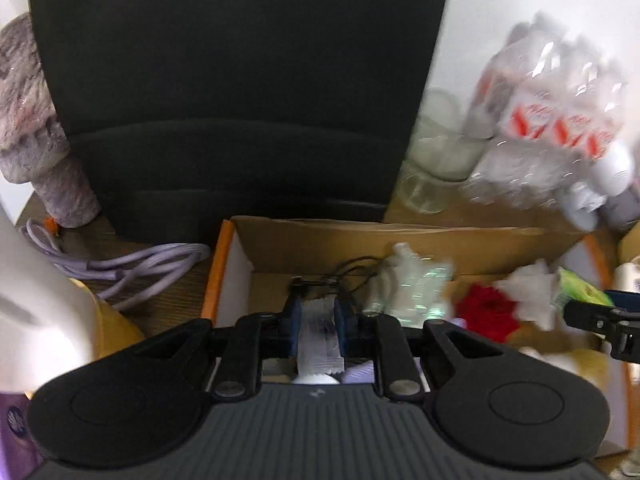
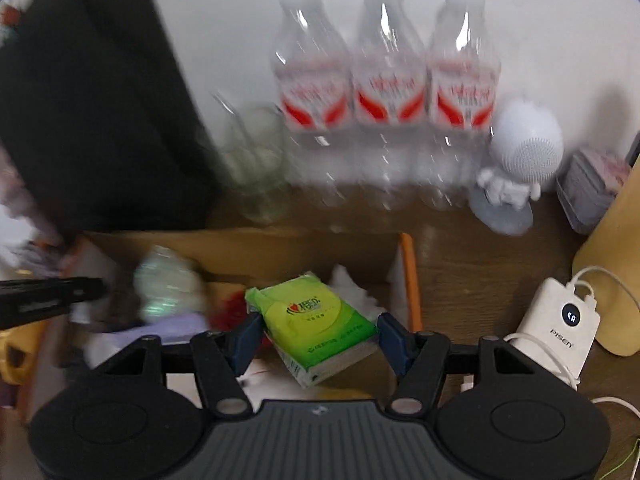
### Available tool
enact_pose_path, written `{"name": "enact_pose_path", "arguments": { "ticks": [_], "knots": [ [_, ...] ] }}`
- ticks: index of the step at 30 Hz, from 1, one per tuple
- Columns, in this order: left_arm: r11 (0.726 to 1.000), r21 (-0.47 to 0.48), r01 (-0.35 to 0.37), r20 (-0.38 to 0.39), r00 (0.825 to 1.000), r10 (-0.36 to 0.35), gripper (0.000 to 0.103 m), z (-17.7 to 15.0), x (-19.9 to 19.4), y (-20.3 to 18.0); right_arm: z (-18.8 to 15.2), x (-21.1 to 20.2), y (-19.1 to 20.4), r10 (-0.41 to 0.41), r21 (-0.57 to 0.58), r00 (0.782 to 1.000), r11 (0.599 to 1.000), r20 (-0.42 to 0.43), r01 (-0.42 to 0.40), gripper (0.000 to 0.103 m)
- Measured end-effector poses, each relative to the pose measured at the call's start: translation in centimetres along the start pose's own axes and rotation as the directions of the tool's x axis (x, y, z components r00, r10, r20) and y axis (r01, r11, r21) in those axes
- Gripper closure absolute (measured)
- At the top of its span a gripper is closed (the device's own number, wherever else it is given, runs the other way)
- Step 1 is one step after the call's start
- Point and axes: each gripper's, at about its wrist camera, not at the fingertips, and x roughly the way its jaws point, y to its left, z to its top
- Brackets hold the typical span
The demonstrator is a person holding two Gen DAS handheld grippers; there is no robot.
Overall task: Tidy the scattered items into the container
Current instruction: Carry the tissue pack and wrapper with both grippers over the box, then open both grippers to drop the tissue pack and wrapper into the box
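Lowering each item well inside the cardboard box [image 1: 400, 240] before letting go seems the right way to do this step, because the box already holds several loose things and a drop from above could make a piece bounce out over the orange rim.

On the left side, the left gripper [image 1: 318, 320] has its jaws nearly closed on a small clear wrapped sachet [image 1: 320, 332], which stands upright between the blue pads. The sachet is over the left part of the box, near a black cord [image 1: 352, 268] and a crumpled clear wrapper [image 1: 416, 284]. I judge that the jaws should open only when the sachet is close to the bottom, and slowly, because it is light and may stick to one pad.

On the right side, the right gripper [image 2: 318, 340] has its jaws wide open. The green tissue pack [image 2: 316, 320] lies tilted between them, over the right end of the box. Its left corner is at the left pad or just beside it; the right pad looks apart from it. I cannot tell if the pack is already resting on the things under it. A red item [image 2: 230, 312] and white crumpled paper [image 2: 352, 284] lie around it. The power bank [image 2: 560, 328] is on the tabletop [image 2: 480, 264] outside the box, to the right.
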Motion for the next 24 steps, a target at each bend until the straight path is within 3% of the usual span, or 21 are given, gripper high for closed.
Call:
{"name": "enact_pose_path", "arguments": {
  "ticks": [1, 2, 3, 8, 10, 11, 12, 15, 19, 24],
  "knots": [
    [1.000, -0.008, -0.012, -0.012, 1.000, 0.012, 0.083, 0.1, 0.5, 0.2, 0.2, 0.8, -0.1, -0.001, 0.004, 1.000, 1.000, -0.028, 0.001, 0.041],
    [1.000, -0.019, -0.004, -0.030, 1.000, 0.004, 0.074, 0.3, 1.0, 0.6, 0.4, 1.4, -0.1, -0.002, 0.011, 0.999, 1.000, -0.052, 0.003, 0.041],
    [0.999, -0.034, 0.010, -0.049, 0.999, -0.012, 0.059, 0.5, 1.5, 0.9, 0.5, 1.9, -0.1, -0.010, 0.011, 0.997, 1.000, -0.074, 0.011, 0.040],
    [0.999, -0.031, 0.015, -0.072, 0.997, -0.017, 0.053, 1.0, 0.9, 1.1, 1.8, 2.3, -0.5, -0.017, 0.046, 0.990, 0.999, -0.137, 0.024, 0.037],
    [0.999, -0.039, 0.016, -0.083, 0.996, -0.020, 0.033, 1.4, 0.2, 1.1, 2.2, 1.2, -0.5, -0.008, 0.058, 0.990, 0.998, -0.143, 0.017, 0.027],
    [0.999, -0.043, 0.012, -0.092, 0.996, -0.016, 0.010, 1.7, -0.3, 1.0, 2.5, 0.6, -0.4, -0.003, 0.059, 0.989, 0.998, -0.151, 0.012, 0.026],
    [0.999, -0.043, 0.007, -0.099, 0.995, -0.011, 0.002, 2.0, -0.9, 0.9, 2.8, -0.2, -0.3, 0.001, 0.059, 0.987, 0.998, -0.159, 0.009, 0.026],
    [1.000, -0.008, 0.011, -0.106, 0.994, -0.012, 0.001, 2.3, -3.4, -0.2, 3.4, -2.7, 0.2, 0.020, 0.060, 0.983, 0.998, -0.181, -0.009, 0.023],
    [0.999, 0.005, 0.048, -0.088, 0.995, -0.047, 0.000, 1.9, -6.9, -0.6, 3.1, -6.7, 1.3, 0.051, 0.010, 0.981, 0.999, -0.185, -0.050, 0.010],
    [0.999, -0.014, 0.030, -0.115, 0.993, -0.031, 0.000, 0.7, -10.3, -1.1, 1.7, -10.2, 2.2, 0.037, 0.004, 0.982, 0.999, -0.184, -0.037, 0.010]
  ]
}}
